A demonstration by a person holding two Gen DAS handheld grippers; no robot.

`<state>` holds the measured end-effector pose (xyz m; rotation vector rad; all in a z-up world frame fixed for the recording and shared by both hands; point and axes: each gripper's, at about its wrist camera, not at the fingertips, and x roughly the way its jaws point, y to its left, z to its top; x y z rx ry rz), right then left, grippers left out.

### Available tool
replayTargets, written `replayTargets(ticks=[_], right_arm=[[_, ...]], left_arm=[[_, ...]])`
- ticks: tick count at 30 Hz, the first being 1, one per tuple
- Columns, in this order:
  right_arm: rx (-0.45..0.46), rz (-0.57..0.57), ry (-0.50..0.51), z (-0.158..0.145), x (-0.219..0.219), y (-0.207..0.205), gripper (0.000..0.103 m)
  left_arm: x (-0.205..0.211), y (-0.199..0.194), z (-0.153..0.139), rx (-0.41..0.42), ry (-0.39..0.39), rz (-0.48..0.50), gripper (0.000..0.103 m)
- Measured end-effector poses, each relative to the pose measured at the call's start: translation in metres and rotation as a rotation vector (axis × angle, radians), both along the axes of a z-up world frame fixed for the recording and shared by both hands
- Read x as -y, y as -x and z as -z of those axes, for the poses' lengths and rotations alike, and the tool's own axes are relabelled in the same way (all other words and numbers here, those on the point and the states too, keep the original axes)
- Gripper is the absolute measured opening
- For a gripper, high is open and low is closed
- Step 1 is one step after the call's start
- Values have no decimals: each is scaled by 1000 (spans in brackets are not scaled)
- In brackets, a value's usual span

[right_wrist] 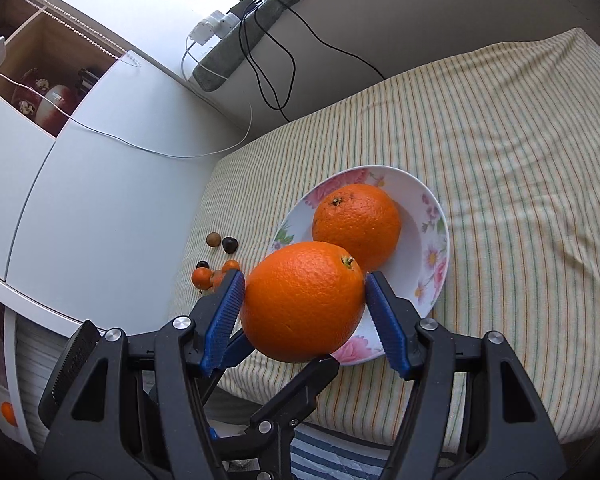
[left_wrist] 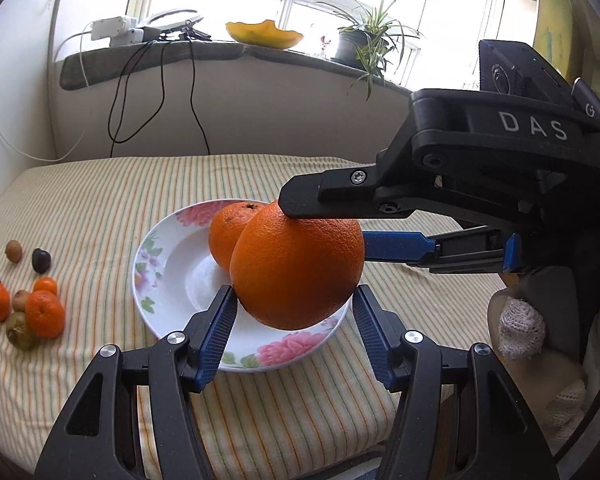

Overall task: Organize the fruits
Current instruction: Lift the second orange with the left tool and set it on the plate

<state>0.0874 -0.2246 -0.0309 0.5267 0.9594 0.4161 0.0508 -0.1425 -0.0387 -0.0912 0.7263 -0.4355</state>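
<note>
at the far left of the striped cloth (left_wrist: 100,208) lies a cluster of small fruits (left_wrist: 24,304): tangerines, brownish kiwis and dark plums, well apart from both tools. next comes the flowered plate (left_wrist: 160,264), with one orange (left_wrist: 226,236) resting on it. a second, larger orange (left_wrist: 296,268) hangs above the plate's near rim, just in front of the resting one. the left gripper (left_wrist: 294,300) has its blue pads against the fruit's two flanks, pinching it. the right gripper (right_wrist: 304,300), reaching in from the right, clamps the same large orange, one finger on top, one behind.
</note>
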Motion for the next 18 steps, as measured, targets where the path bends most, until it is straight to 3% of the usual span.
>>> replayTargets(ticks=[18], right_arm=[[-34,16,8,27,15,-15,66]], left_arm=[[12,-26,22,-69,-47,44,60]])
